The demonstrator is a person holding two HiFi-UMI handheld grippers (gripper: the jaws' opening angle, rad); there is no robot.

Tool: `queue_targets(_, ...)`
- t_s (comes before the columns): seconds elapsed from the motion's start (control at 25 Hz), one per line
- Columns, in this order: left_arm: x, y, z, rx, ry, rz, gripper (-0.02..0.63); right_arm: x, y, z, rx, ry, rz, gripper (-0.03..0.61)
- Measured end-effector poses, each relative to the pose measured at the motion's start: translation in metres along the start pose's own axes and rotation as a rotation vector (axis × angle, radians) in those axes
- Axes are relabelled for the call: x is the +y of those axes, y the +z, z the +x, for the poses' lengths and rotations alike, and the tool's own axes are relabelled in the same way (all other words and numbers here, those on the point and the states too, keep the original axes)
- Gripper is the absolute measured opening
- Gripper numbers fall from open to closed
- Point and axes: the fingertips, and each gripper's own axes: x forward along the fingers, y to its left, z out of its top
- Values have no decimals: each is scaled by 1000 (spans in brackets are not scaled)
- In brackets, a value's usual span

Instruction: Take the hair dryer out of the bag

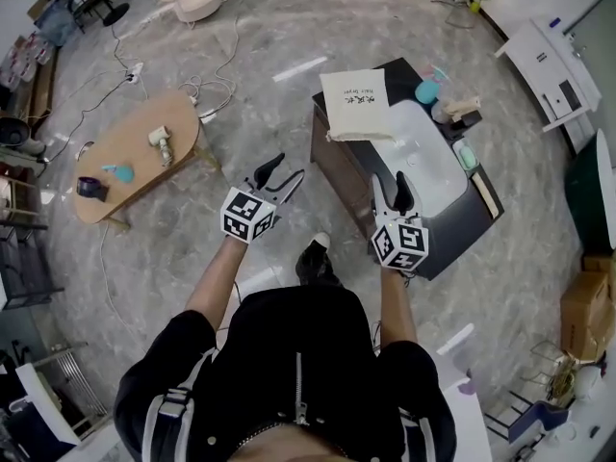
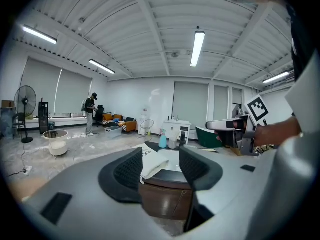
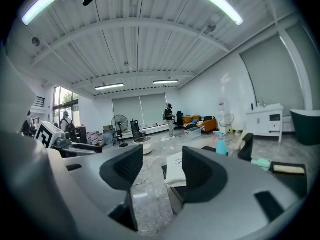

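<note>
Between the left gripper (image 1: 284, 171), the right gripper (image 1: 390, 183) and the white bag (image 1: 354, 104) there is only open air. The light middle of the dark table (image 1: 342, 166) lies bare. A teal bottle (image 1: 426, 91) and small items stand just beside the bag, on its right.

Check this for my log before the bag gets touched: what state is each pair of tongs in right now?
Left tongs: open, holding nothing.
Right tongs: open, holding nothing.
</note>
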Motion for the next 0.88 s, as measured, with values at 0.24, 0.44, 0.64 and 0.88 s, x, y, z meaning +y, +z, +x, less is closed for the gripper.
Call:
queue_targets(0.24, 27, 15, 59, 11, -29, 8, 238, -32, 16, 48, 9, -16, -6, 241)
queue_targets(0.44, 37, 29, 103, 17, -56, 38, 238, -58, 29, 80, 11, -22, -10, 241)
queue_targets(0.64, 39, 29, 135, 52, -104, 77, 238, -73, 35, 100, 16, -39, -5, 241)
queue_targets(0.88, 43, 26, 182, 82, -184, 89, 238, -98, 39, 116, 17, -100, 12, 241)
